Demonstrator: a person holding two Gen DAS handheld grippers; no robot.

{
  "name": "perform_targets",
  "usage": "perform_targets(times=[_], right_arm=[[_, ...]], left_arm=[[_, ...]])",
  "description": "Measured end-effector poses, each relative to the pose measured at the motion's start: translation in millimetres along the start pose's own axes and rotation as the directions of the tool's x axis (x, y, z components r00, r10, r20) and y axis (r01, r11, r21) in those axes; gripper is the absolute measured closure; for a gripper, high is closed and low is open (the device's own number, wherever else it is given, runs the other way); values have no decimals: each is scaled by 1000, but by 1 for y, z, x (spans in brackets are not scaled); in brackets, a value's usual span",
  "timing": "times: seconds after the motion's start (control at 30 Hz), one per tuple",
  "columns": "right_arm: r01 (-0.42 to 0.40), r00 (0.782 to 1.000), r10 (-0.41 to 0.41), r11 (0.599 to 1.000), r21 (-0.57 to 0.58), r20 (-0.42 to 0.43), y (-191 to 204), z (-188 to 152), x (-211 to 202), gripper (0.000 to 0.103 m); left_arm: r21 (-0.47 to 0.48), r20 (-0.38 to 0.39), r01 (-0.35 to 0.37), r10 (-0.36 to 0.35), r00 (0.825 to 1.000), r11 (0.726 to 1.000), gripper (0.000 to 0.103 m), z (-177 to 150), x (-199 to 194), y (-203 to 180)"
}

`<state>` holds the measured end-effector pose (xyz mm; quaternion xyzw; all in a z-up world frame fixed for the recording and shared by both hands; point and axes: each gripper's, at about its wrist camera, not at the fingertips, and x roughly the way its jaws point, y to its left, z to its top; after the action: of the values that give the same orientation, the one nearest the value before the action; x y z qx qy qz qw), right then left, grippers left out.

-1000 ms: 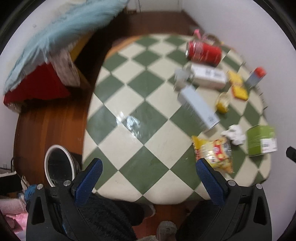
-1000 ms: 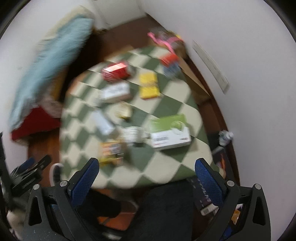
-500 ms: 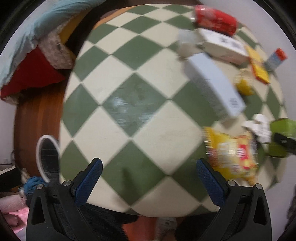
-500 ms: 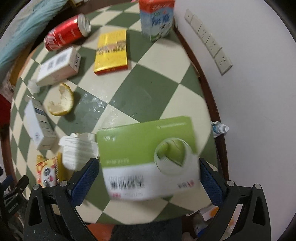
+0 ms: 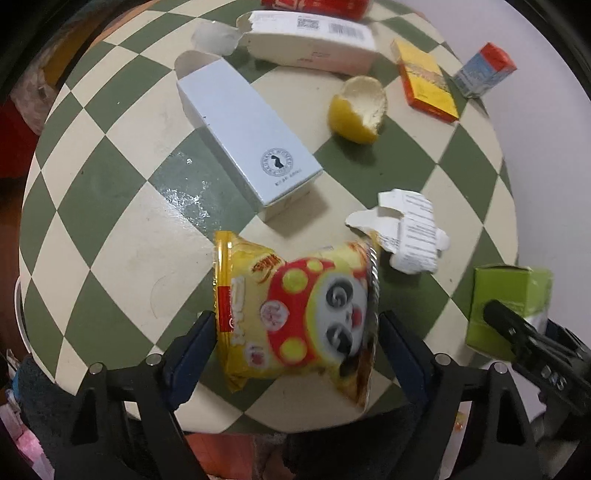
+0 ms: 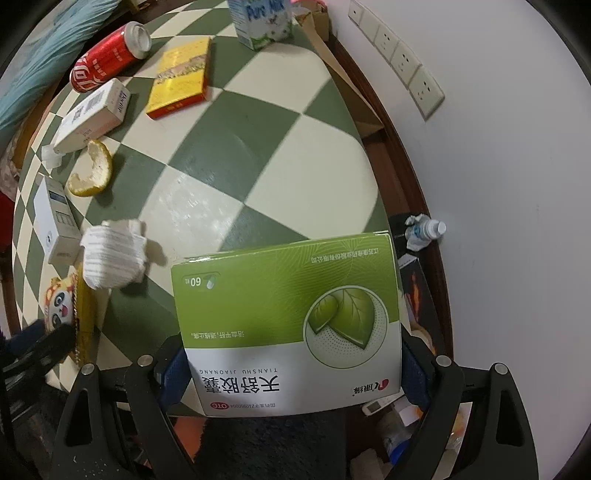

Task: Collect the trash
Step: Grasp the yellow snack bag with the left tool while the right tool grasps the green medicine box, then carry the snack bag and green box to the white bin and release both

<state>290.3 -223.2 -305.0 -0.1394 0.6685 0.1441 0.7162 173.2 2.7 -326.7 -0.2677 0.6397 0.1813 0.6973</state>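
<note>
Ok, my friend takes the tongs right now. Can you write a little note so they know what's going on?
Left tongs: closing around the yellow snack bag, not clearly gripping.
Right tongs: closing around the green box, not clearly gripping.
On the checkered table: soda can, two white boxes, yellow box, milk carton, lemon peel, crumpled paper.
Done: nothing collected that I can see.
Left: finish both grabs, lift them away, then gather the rest.
</note>
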Motion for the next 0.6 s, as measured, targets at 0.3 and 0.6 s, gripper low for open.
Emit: perform_targets(times=[0.3, 0.6], right_arm=[[13, 1000, -13, 1000, -8, 22, 1, 0, 2, 11], [42, 997, -39, 998, -42, 62, 13, -14, -6, 12]], left_arm=[[-10, 67, -35, 35, 997, 999, 44, -5, -17, 19], [52, 149, -123, 114, 982, 991, 51, -30, -38, 9]])
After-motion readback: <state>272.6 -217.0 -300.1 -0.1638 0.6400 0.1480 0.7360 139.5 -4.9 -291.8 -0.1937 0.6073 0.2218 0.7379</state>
